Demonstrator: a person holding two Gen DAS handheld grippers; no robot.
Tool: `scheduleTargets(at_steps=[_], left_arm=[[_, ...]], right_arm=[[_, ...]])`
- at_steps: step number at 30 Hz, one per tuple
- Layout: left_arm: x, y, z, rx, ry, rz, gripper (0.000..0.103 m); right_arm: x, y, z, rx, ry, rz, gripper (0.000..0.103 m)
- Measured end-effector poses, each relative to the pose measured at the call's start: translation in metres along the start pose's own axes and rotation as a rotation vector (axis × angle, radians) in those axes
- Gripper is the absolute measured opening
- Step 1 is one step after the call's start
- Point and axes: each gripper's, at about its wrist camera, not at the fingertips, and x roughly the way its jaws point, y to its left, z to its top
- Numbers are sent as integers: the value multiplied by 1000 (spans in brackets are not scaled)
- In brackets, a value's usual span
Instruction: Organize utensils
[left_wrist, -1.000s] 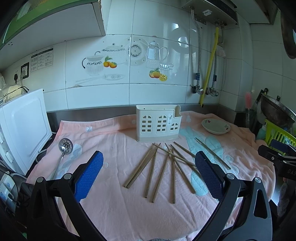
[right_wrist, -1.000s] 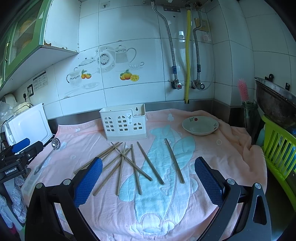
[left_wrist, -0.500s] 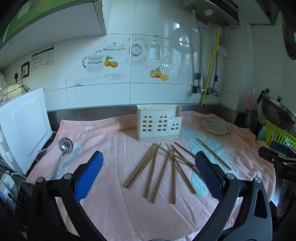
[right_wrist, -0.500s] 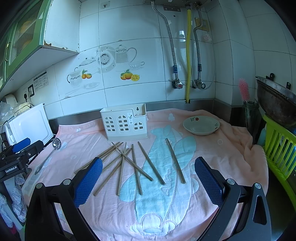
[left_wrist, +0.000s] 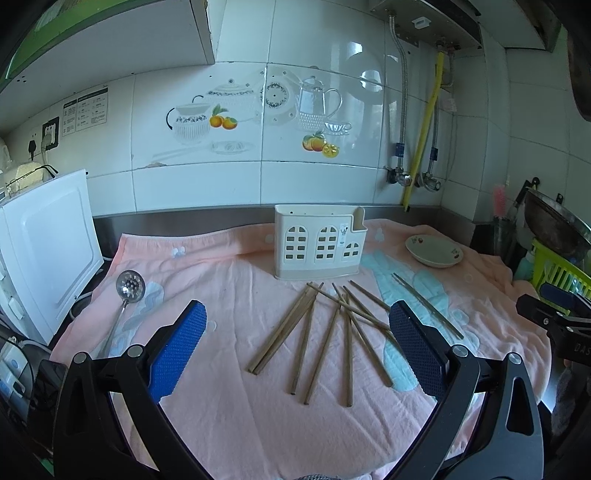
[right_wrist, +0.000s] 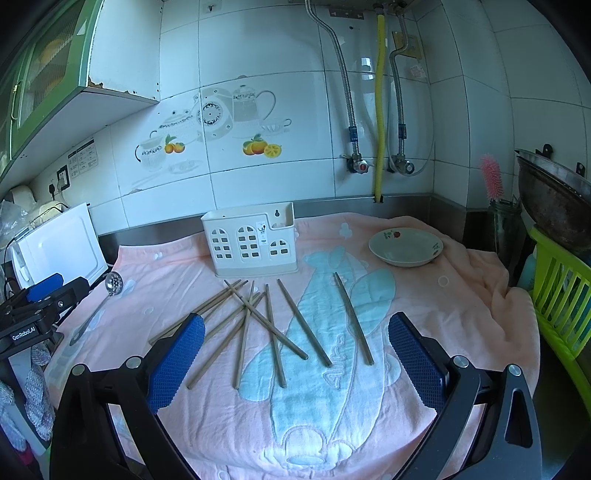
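Chopsticks (right_wrist: 273, 332) lie scattered, some crossed, before cream holder (right_wrist: 251, 245)

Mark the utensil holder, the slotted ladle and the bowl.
utensil holder (left_wrist: 317, 245): left wrist view, front wall.
slotted ladle (left_wrist: 130, 282): left wrist view, perforated head.
bowl (right_wrist: 405, 246): right wrist view, inside.
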Motion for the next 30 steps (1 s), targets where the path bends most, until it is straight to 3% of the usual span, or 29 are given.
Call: scheduleTargets(at_steps=[15, 30], left_arm=[[20, 7, -3, -12, 43, 4, 98], [60, 19, -18, -24, 141, 13, 92]], right_arm=[[17, -2, -3, -11, 15, 26, 96], [62, -16, -21, -39, 105, 46, 95]])
